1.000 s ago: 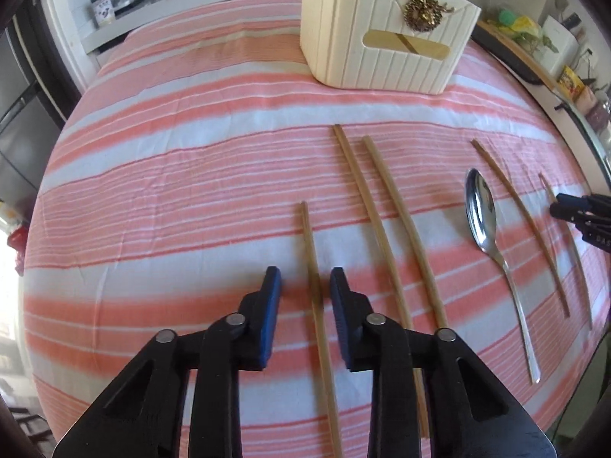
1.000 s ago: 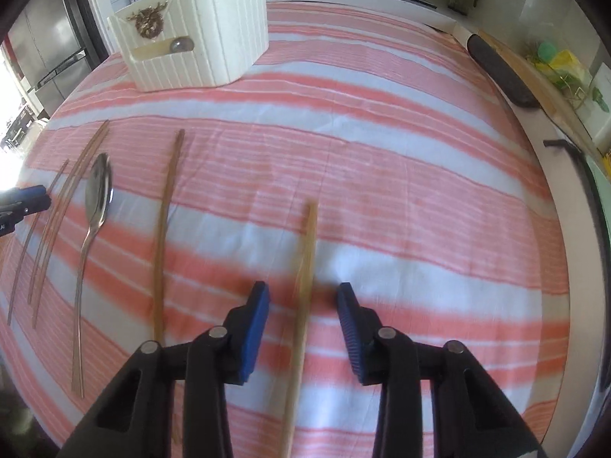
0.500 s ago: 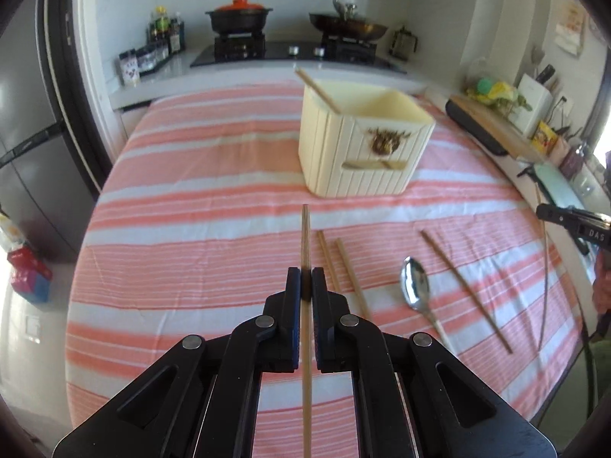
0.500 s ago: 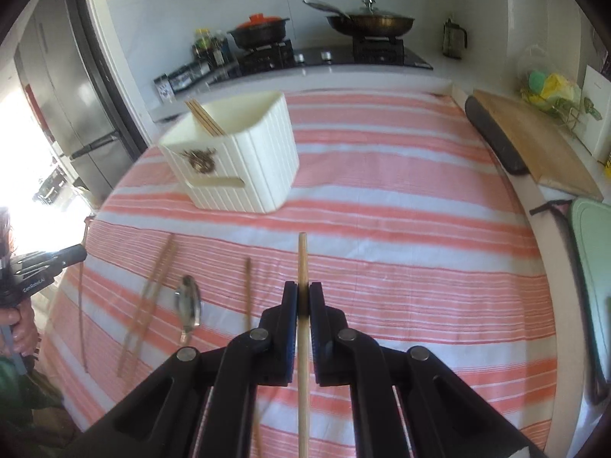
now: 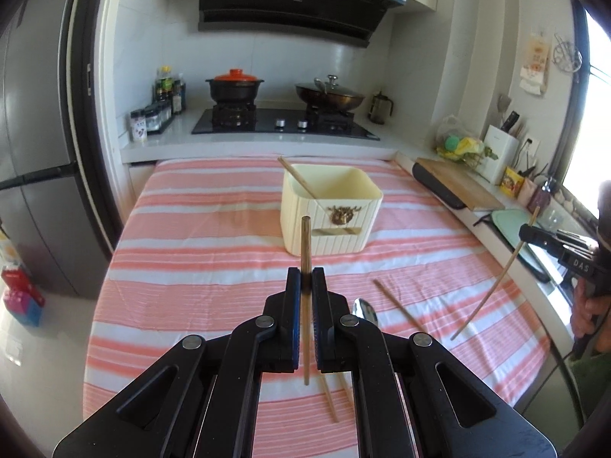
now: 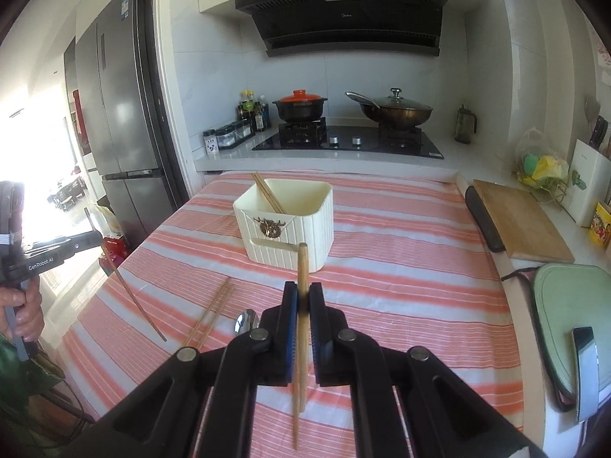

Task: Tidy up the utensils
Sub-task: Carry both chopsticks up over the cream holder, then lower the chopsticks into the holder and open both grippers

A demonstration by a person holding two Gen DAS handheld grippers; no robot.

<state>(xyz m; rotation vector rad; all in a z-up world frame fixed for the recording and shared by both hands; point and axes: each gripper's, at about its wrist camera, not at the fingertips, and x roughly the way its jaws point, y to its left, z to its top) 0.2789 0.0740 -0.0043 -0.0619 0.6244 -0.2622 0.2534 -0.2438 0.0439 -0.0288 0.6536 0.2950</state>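
On the striped tablecloth (image 5: 198,267), going left to right, the change from a second before was plain: both grippers had stood low with their jaws apart, each straddling a chopstick that lay flat, and both had since closed and risen.

At the left, the left gripper (image 5: 306,290) was clamped on a dark-tipped chopstick (image 5: 305,244), which stood nearly upright between the blue pads, its lower end hanging clear of the cloth. Ahead of it sat the cream ribbed utensil holder (image 5: 328,236), with one chopstick already leaning against its far left corner. Just right of the gripper lay two more chopsticks (image 5: 330,400), partly hidden under the jaws, then the bowl of a metal spoon (image 5: 364,311), then a single chopstick (image 5: 399,305) lying slantwise.

Farther right, the right gripper (image 6: 299,301) was closed on a paler chopstick (image 6: 302,267), likewise lifted and tilted slightly, its lower end off the table. From that view the holder (image 6: 290,236) stood straight ahead and held a pair of sticks.

With both sticks off the table and aimed toward the holder, the pick-up seemed done; what remained for these two was probably the carry and drop into the holder. Three chopsticks and the spoon were left on the cloth.
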